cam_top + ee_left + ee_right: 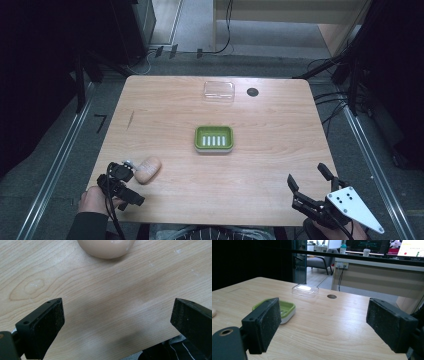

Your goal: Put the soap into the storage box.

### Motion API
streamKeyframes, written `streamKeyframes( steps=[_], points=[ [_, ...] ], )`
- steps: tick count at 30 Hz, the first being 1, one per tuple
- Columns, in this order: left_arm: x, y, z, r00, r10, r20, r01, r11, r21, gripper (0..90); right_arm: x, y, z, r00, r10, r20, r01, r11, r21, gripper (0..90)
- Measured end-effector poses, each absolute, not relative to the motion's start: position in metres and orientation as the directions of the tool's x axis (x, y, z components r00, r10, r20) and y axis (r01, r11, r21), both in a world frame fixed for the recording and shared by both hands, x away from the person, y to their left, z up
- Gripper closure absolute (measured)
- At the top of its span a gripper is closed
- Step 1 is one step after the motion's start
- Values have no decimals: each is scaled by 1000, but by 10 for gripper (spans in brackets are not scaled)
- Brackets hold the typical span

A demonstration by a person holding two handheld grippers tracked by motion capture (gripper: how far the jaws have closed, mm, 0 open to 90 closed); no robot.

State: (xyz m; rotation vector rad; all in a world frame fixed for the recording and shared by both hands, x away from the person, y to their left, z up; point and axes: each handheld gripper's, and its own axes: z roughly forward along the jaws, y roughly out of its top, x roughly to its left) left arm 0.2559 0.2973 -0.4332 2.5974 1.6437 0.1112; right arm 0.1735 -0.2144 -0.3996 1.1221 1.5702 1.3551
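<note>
The left tongs (pixel 131 172) are wide open and hold nothing. They sit low at the near left corner of the worktop (pixel 280 165), just beside the pale soap (pixel 148 170). In the left gripper view the soap (pixel 106 248) lies a little ahead of the two jaws, not yet between them.

The right tongs (pixel 307 177) are wide open too, and empty. They wait at the near right corner, well apart from everything.

The green soap dish (pixel 214 139) sits in the middle of the worktop. A clear lid (pixel 219 92) lies near the far edge, next to a small dark hole (pixel 252 92).

It looks like the job now is to pick up the soap. To do it well, slide the left tongs forward until the soap is right in the middle of the gap. Keep them low and flat. Then close slowly on the soap's fat middle. Soap is smooth and round, so it may slip out if the squeeze is at the end or too fast.
</note>
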Motion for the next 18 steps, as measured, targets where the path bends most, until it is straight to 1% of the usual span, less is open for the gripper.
streamKeyframes(
  steps=[18],
  points=[
    [255,298,-430,444,895,50,887,-446,120,0,175,-213,-400,-328,945,-3,135,50,990,132]
  ],
)
